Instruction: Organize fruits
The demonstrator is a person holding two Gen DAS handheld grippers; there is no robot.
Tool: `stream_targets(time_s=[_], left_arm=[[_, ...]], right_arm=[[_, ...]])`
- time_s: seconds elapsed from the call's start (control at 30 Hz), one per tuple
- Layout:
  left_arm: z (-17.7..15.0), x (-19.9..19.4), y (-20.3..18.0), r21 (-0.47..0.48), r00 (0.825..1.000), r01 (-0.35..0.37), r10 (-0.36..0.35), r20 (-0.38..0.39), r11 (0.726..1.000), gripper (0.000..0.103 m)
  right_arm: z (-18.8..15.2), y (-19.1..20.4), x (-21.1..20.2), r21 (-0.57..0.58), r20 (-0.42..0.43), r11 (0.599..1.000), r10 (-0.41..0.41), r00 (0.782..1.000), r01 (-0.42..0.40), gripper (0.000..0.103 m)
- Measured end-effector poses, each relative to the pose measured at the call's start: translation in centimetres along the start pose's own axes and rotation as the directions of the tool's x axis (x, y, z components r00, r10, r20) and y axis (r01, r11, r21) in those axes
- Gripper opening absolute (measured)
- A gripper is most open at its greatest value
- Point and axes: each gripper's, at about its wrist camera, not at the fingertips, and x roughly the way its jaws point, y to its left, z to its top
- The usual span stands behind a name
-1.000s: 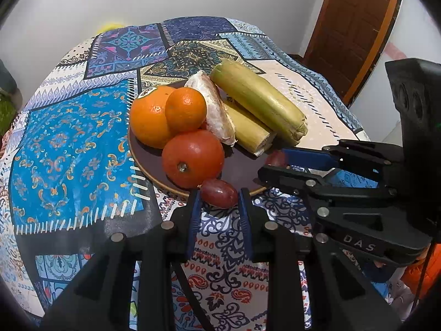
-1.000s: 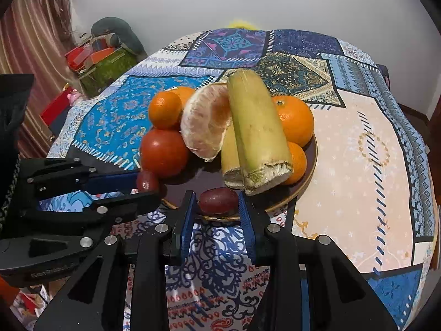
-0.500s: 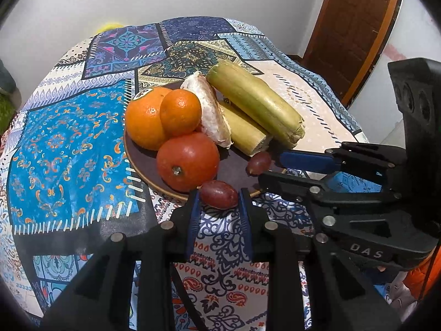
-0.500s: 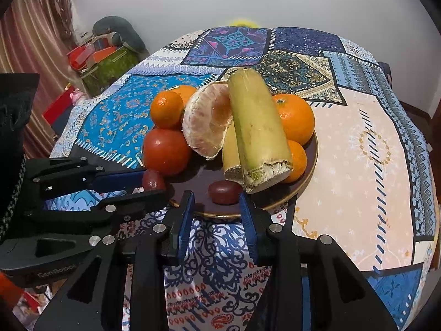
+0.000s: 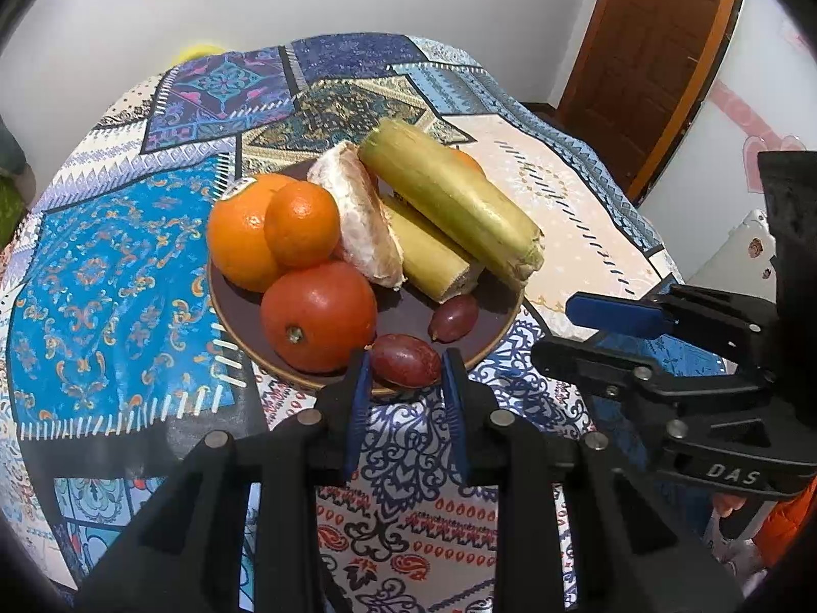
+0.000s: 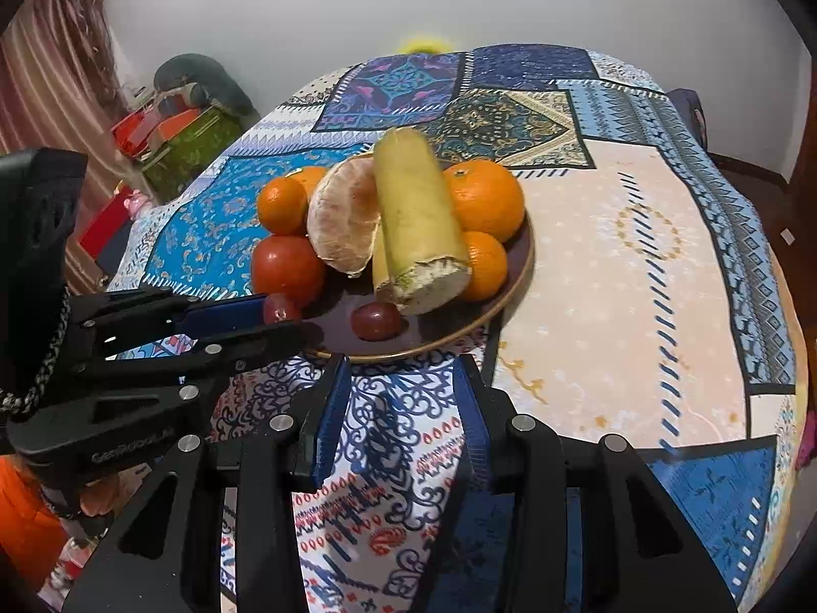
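A dark brown plate [image 5: 403,314] [image 6: 521,276] holds oranges [image 5: 301,225], a red tomato [image 5: 319,314], a peeled citrus half [image 6: 344,219] and two sugarcane pieces [image 5: 449,199] [image 6: 416,214]. My left gripper [image 5: 406,362] is shut on a red grape [image 5: 406,360] at the plate's near rim; it also shows in the right wrist view [image 6: 280,308]. A second grape [image 5: 453,310] [image 6: 377,320] lies loose on the plate. My right gripper [image 6: 401,393] is open and empty, just short of the plate's rim.
The plate sits on a round table with a patchwork cloth [image 6: 638,281]. A brown door [image 5: 653,51] stands at the right. Boxes and bags [image 6: 173,127] lie on the floor to the left.
My right gripper opened, left its grape on the plate and drew back toward the table's near edge. My left gripper still holds its grape at the rim.
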Motion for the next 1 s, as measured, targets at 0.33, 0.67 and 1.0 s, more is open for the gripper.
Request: stream_targets(time_s=[0.33,0.67,1.0], left_arm=[[-0.3,-2.1,0.2,-0.023,0.999,-0.030,0.031,0.029,0.999,0.034],[-0.9,-13.5,0.1,-0.126,0.953,-0.119,0.149,0.263,0.985,0.034],[-2.8,-27.8,-4.6,-0.115,0.800,-0.222,0.248,0.546,0.968,0.034]], right_arm=[[0.6,0.9,-1.9,-0.038,0.049,0.999,-0.018,0.999,0.020,0.038],[1.9,4.1,-8.2,-0.112,0.193,0.991,-0.051,0.980,0.074,0.038],[1.6,9.1,-19.9,-0.160,0.457,0.978,-0.048,0.888,0.135,0.038]])
